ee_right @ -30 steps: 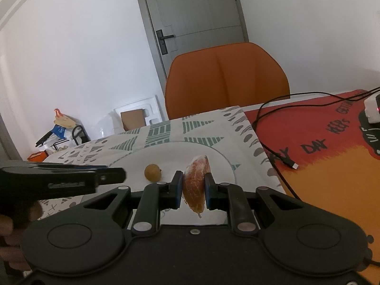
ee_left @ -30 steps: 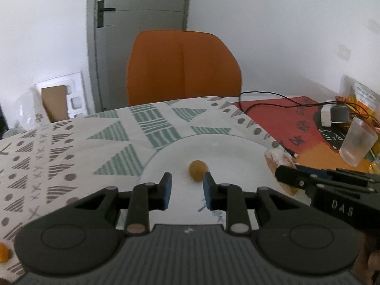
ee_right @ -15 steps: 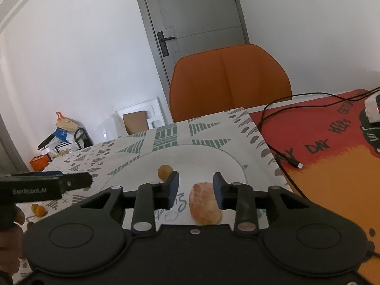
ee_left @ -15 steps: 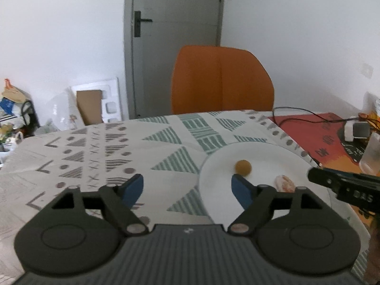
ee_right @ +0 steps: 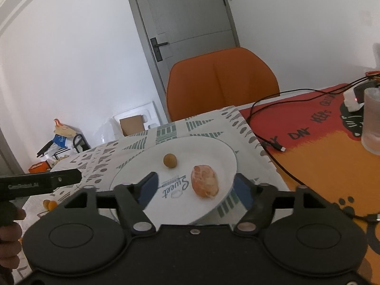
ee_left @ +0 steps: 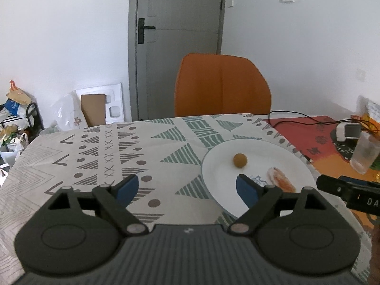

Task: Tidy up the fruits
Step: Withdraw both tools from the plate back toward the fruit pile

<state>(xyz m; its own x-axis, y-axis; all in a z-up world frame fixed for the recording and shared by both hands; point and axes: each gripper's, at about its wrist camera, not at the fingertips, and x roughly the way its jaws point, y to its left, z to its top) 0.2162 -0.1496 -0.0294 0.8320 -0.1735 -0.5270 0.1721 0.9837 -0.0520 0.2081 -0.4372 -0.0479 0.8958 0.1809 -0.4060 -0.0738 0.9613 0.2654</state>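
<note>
A white plate (ee_right: 213,149) on the patterned tablecloth holds a small round yellow-brown fruit (ee_right: 169,160) and a peeled orange segment cluster (ee_right: 204,184). My right gripper (ee_right: 194,188) is open wide and empty, held just above and behind the peeled orange. In the left wrist view the plate (ee_left: 218,185), the small fruit (ee_left: 239,159) and the peeled orange (ee_left: 280,181) lie to the right. My left gripper (ee_left: 187,188) is open wide and empty above the cloth, left of the plate. Small orange fruits (ee_right: 50,204) lie on the cloth at far left.
An orange chair (ee_left: 222,87) stands behind the table. A red-orange mat (ee_right: 320,147) on the right carries a black cable (ee_right: 268,137), a charger (ee_right: 356,95) and a clear plastic cup (ee_right: 371,121). Bags and boxes sit on the floor at left.
My right gripper opened and let the peeled orange go onto the plate, then drew back. My left gripper opened wide and moved left and up, away from the plate.
</note>
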